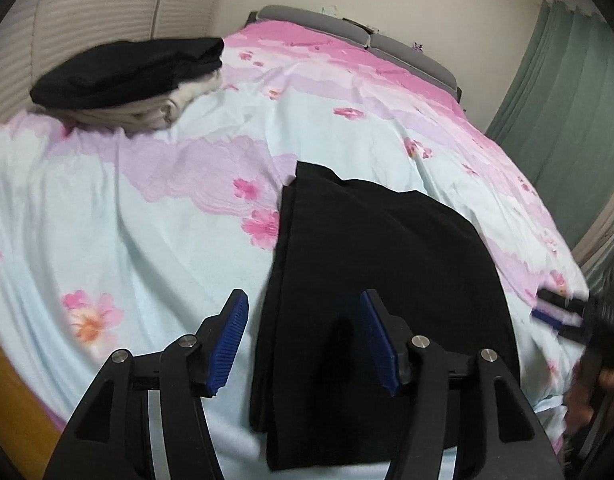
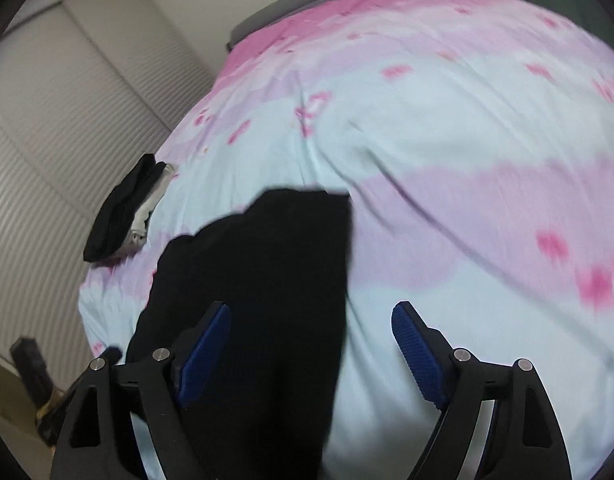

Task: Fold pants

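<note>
The pants [image 1: 371,280] lie on the bed [image 1: 147,208], near its front edge, already folded lengthwise into a long black strip. Cross folds seem left to do. The cloth looks flat, its far end stepped. Both the left gripper [image 1: 303,340] and right gripper [image 2: 311,344] hang spread above the pants, pinching nothing.

Floral bed [image 1: 167,208]; black pants [image 1: 371,264]; folded pile [image 1: 135,76] (far corner).
</note>
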